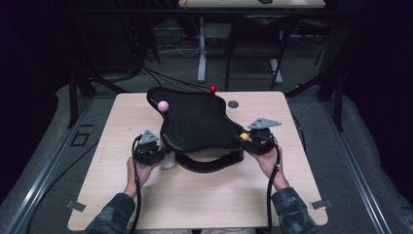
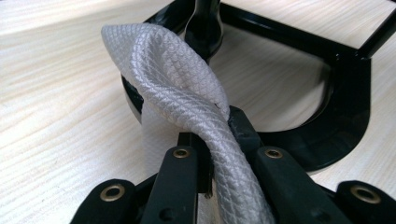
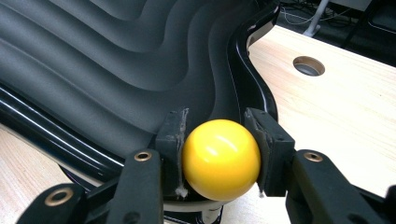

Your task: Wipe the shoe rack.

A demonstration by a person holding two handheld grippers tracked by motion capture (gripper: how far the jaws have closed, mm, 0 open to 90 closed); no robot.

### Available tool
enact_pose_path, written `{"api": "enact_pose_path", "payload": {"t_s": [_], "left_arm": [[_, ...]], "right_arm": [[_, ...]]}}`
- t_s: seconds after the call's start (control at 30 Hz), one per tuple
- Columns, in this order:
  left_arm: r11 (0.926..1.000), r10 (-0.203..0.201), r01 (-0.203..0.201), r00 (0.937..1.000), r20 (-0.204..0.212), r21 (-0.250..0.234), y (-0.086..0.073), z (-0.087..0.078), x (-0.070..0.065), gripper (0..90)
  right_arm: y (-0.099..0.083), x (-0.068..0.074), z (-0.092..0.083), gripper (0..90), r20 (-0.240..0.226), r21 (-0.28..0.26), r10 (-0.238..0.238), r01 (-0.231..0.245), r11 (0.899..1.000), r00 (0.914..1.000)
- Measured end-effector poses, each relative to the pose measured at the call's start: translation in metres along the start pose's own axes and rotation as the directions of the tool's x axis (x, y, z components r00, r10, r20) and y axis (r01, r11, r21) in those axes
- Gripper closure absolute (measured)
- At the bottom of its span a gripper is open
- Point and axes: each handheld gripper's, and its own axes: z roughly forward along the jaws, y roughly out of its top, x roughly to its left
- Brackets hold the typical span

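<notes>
The left gripper [image 2: 219, 154] has its jaws pinched tight on a white cloth [image 2: 182, 88] at the black stand's [image 1: 195, 122] near left edge. The right gripper [image 3: 219, 149] clamps the yellow ball [image 3: 221, 158] at the stand's right on the desk [image 1: 195, 195].

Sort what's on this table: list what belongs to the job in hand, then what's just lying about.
In use:
- white quilted cloth, pinched in the left gripper
- yellow ball knob, clamped by the right gripper
- black wavy ribbed tray on its black stand

Lying about:
- pink ball knob
- red ball knob
- round cable hole in the wooden table
</notes>
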Motion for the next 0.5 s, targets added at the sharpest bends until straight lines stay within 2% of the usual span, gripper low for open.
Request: {"api": "enact_pose_path", "payload": {"t_s": [0.07, 0.2, 0.33, 0.4, 0.5], "left_arm": [[0.9996, -0.007, 0.007, 1.0000, 0.002, -0.026, 0.004, -0.004, 0.000, 82.9], [0.9986, 0.011, -0.010, 0.9999, 0.002, -0.053, 0.015, -0.012, -0.002, 82.8], [0.9948, 0.018, -0.018, 0.9998, 0.001, -0.100, 0.026, -0.022, -0.003, 82.9], [0.9945, 0.037, -0.037, 0.9993, 0.000, -0.098, 0.032, -0.025, -0.003, 82.9], [0.9921, 0.043, -0.043, 0.9991, -0.003, -0.118, 0.037, -0.029, -0.002, 82.9]], "right_arm": [[0.000, 0.000, 0.000, 59.9, -0.001, 0.001, 0.000, 0.000, 1.000, 1.0000], [0.000, 0.000, 0.000, 59.8, 0.000, 0.001, -0.001, 0.001, 1.000, 1.0000], [0.000, 0.000, 0.000, 59.8, -0.002, 0.001, -0.001, 0.001, 1.000, 1.0000], [0.000, 0.000, 0.000, 59.9, -0.001, 0.000, -0.004, 0.004, 1.000, 1.0000], [0.001, 0.001, 0.000, 59.9, -0.003, 0.001, -0.010, 0.010, 1.000, 0.9999]]}}
